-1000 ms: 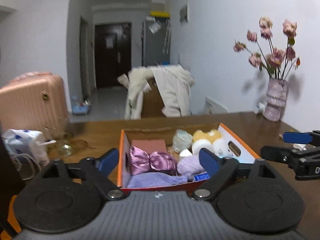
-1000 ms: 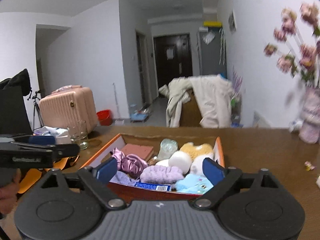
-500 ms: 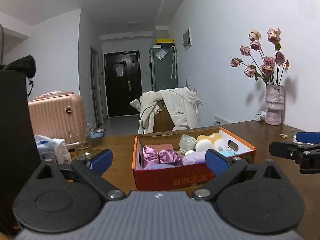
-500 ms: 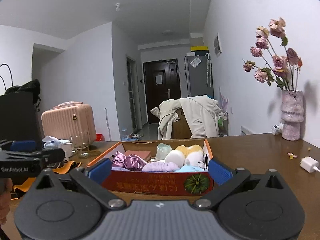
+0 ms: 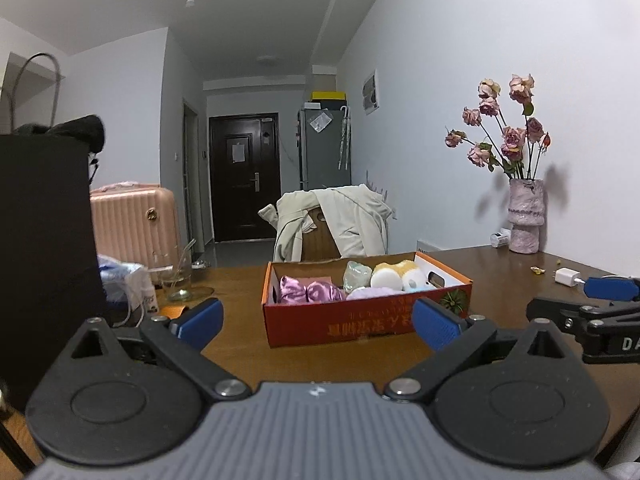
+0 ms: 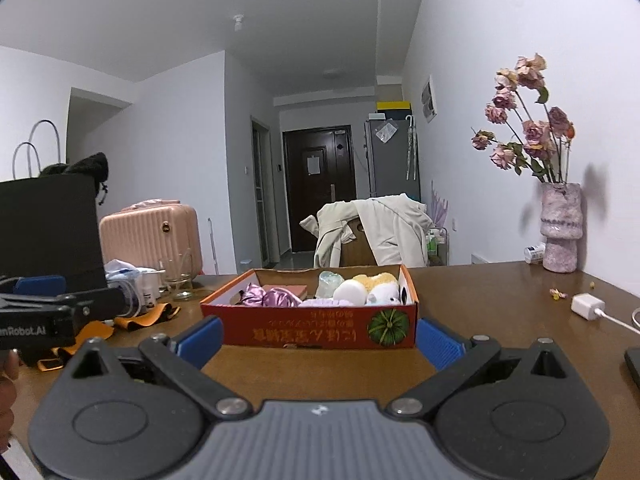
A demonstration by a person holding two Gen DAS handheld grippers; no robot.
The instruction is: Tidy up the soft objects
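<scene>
White walls and a dim hallway with a dark door stand behind the brown wooden table we work at. Our left gripper has its fingers spread wide with nothing between them; they have just been opening to this full spread. Our right gripper likewise shows its fingers released and far apart, and no object sits between the blue pads.

Straight ahead of both pairs of fingers rests the red cardboard box, flat on the table and clear of the fingertips. Inside it lie the soft things: a shiny pink satin bundle toward the side of our left finger, a lilac fuzzy piece near the front wall, a white round plush and a yellow plush behind it, and a pale green item at the back.

Beyond our right finger a vase of dried pink roses stands against the wall, with a white charger nearer on the table. Beyond our left finger we see a glass, a black bag and a pink suitcase farther off. A chair draped with a cream coat sits past the table's far edge.

From the left wrist view the right gripper shows at the right edge; from the right wrist view the left one shows at the left edge.
</scene>
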